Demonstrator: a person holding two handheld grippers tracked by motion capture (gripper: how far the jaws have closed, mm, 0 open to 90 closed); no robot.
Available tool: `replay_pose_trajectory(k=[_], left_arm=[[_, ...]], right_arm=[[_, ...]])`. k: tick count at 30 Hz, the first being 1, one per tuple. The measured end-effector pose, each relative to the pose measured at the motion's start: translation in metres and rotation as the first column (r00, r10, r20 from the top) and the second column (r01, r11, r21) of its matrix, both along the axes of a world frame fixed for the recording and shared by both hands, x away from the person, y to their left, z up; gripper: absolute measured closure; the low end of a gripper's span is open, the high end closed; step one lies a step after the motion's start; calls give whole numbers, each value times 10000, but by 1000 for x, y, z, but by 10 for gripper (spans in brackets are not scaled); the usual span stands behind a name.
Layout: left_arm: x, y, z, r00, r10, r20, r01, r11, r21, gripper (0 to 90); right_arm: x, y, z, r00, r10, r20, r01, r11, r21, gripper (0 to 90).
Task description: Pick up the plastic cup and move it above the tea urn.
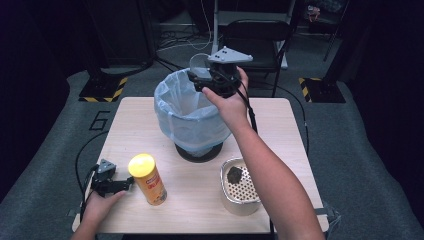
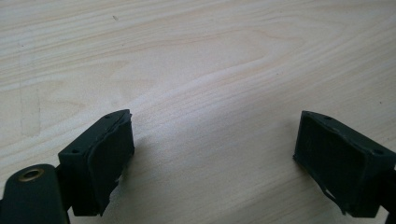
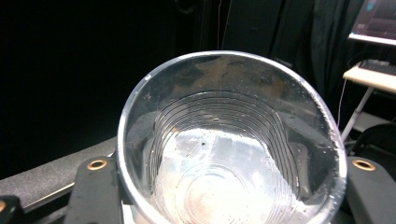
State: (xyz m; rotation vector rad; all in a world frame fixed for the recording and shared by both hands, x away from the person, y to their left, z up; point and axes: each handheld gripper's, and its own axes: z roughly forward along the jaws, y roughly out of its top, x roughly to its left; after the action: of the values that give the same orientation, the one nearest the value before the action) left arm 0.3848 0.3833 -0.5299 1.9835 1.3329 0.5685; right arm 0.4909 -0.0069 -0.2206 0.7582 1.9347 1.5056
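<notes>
The right gripper has its jaws pinched on a clear plastic cup, one jaw at each side of the cup wall. In the right gripper view the cup's mouth faces the camera, ribbed rings run down its inside, and small specks and droplets cling to the wall. In the high view the cup shows at the gripper's 10 o'clock, held in the air just above the far rim of a bin lined with a pale blue bag. The right hand wraps the gripper from its 5 o'clock side, with the forearm running back toward the near edge of the counter.

The left gripper has its jaws spread wide with nothing between them; only bare light wood grain of the counter lies in the gap. In the high view this gripper rests low at the counter's 7 o'clock corner, held by the left hand.

Just beside the left gripper, at its 3 o'clock, stands an upright yellow canister with a yellow lid. The bin stands near the counter's centre, toward 12 o'clock. At the counter's 5 o'clock sits a perforated metal container with a dark lump inside it, near the right forearm.
</notes>
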Motion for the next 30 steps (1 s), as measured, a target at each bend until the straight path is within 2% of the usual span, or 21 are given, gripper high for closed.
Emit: replay_pose_trajectory(k=[6, 8, 14, 16, 18, 19, 20, 21, 22, 23, 28, 30], left_arm=[[0, 0, 0, 10000, 7, 7, -7, 10000, -3, 119], [0, 0, 0, 10000, 8, 7, -8, 10000, -3, 119], [0, 0, 0, 10000, 2, 10, -3, 10000, 25, 118], [0, 0, 0, 10000, 4, 11, -4, 10000, 23, 119], [0, 0, 0, 10000, 3, 9, -3, 10000, 27, 119], [0, 0, 0, 10000, 8, 12, -8, 10000, 21, 119], [0, 0, 0, 10000, 4, 12, -4, 10000, 24, 119], [0, 0, 0, 10000, 7, 10, -7, 10000, 20, 119], [0, 0, 0, 10000, 3, 11, -3, 10000, 24, 119], [0, 0, 0, 10000, 5, 10, -5, 10000, 22, 119], [0, 0, 0, 10000, -34, -43, 34, 10000, 29, 114], [0, 0, 0, 9999, -111, -43, 111, 9999, 16, 109]], right_arm=[[13, 12, -4, 9991, -286, -312, 285, 9996, -37, 352], [16, 13, -3, 9987, -413, -304, 415, 9991, 38, 350], [22, 12, -3, 9954, -691, -668, 712, 9970, 297, 343], [23, 14, -4, 9944, -803, -684, 816, 9965, 161, 331], [26, 17, -6, 9937, -739, -847, 746, 9972, 45, 277], [28, 18, -8, 9930, -654, -982, 652, 9979, -51, 261], [30, 20, -10, 9930, -367, -1124, 356, 9993, -120, 199], [33, 23, -12, 9893, -210, -1442, 158, 9992, -373, 127], [35, 25, -14, 9836, -359, -1765, 238, 9972, -704, 111], [36, 25, -15, 9818, -511, -1829, 353, 9954, -889, 111], [32, 17, -12, 9859, -474, -1607, 427, 9986, -326, 117], [30, 15, -12, 9886, -548, -1404, 494, 9979, -418, 121]])
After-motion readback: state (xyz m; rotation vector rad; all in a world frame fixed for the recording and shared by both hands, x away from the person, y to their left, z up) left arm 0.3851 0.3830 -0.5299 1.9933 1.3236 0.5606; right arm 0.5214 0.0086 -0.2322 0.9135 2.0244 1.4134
